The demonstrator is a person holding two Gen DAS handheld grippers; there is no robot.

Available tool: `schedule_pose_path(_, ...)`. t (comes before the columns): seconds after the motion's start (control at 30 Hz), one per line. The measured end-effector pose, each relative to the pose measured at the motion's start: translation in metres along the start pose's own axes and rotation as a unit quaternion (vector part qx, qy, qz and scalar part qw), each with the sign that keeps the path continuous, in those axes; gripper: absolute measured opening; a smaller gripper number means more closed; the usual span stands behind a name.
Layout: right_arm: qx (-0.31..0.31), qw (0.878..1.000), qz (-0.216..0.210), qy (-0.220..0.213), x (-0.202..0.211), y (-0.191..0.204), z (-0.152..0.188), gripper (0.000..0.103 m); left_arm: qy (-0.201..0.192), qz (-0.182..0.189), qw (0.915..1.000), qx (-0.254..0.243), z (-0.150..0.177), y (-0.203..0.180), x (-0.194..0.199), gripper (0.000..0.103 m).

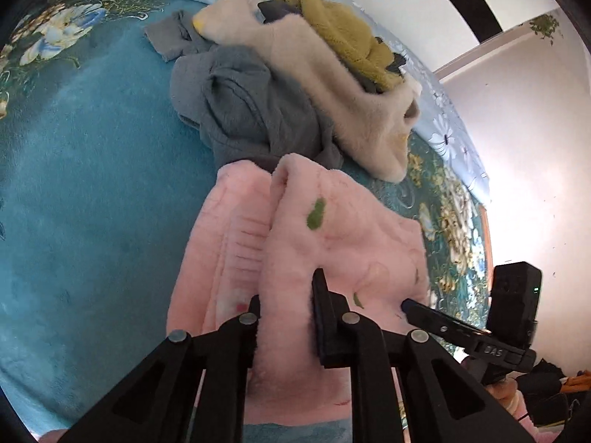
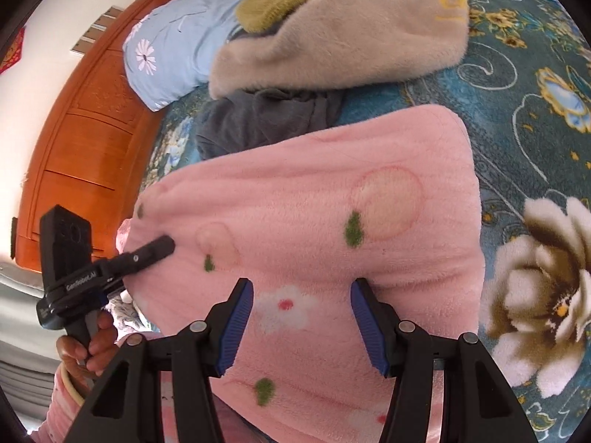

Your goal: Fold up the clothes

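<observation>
A pink fleece garment [image 1: 343,236] with green spots and white flowers lies spread on the teal bed cover [image 1: 92,184]. My left gripper [image 1: 286,288] pinches a raised fold of its left side between black fingers. In the right wrist view that gripper [image 2: 166,245] shows closed at the pink garment's [image 2: 295,203] left edge, held by a hand [image 2: 85,350]. My right gripper [image 2: 303,288] stands open just over the near part of the cloth, blue pads [image 2: 242,317] apart and flat fleece between them. Its tip [image 1: 410,304] rests at the garment's right side.
Behind the pink garment lies a heap of clothes: a grey one [image 1: 240,110], a beige fleece one [image 1: 351,103] and an olive one [image 1: 332,22]. A pale blue pillow [image 2: 170,55] and a wooden headboard [image 2: 85,140] stand at the bed's end.
</observation>
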State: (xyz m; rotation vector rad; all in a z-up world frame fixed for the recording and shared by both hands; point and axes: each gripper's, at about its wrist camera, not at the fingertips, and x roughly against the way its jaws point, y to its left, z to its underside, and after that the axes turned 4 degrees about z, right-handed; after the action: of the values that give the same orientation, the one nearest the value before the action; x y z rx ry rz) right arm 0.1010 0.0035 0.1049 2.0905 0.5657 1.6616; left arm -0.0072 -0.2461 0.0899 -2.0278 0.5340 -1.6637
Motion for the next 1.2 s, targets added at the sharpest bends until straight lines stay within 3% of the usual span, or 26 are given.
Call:
schedule_pose_path(0.07,-0.005,1.0,0.003,0.005,-0.004,-0.001,0.0,0.059,0.016,-0.02,0.9997,0.003,-0.002,0.006,-0.013,0.017)
schedule_pose_path(0.17,-0.005,1.0,0.016,0.016,-0.013,-0.004,0.003,0.059,0.017,0.025,0.9975,0.064,0.001,0.03,-0.015,0.017)
schedule_pose_path(0.23,0.004,1.0,0.022,0.016,-0.014,-0.002,0.005,0.059,0.009,0.037,0.9972,0.065,-0.001,0.028,-0.005,0.018)
schedule_pose_path(0.37,0.019,1.0,0.024,-0.001,0.002,0.006,0.01,0.059,-0.045,0.018,0.9983,0.033,0.007,0.015,0.037,0.039)
schedule_pose_path(0.47,0.049,0.998,0.02,-0.026,0.031,0.015,0.022,0.059,-0.093,0.05,0.9944,0.003,0.017,0.0,0.072,0.045)
schedule_pose_path(0.6,0.081,0.996,0.036,-0.024,0.043,0.02,0.045,0.059,-0.052,0.039,0.997,-0.042,0.019,-0.021,0.056,0.05)
schedule_pose_path(0.73,0.059,0.996,0.069,0.017,0.012,-0.001,0.067,0.059,0.036,-0.013,0.9993,0.002,0.024,0.008,-0.003,0.047)
schedule_pose_path(0.83,0.052,0.995,0.082,0.022,-0.006,-0.011,0.075,0.059,0.043,-0.012,0.9988,0.018,0.019,0.015,-0.005,0.046)
schedule_pose_path(0.97,0.063,0.994,0.084,0.032,0.007,0.004,0.061,0.061,0.005,0.003,0.9997,-0.023,0.017,-0.004,0.02,0.046)
schedule_pose_path(1.07,0.085,0.994,0.061,-0.029,0.041,0.017,0.037,0.061,-0.031,0.023,0.9985,-0.038,0.003,-0.018,0.034,0.046)
schedule_pose_path(1.2,0.055,0.994,0.067,-0.069,0.043,0.011,-0.007,0.061,-0.033,0.015,0.9993,0.0,-0.021,-0.008,0.015,0.046)
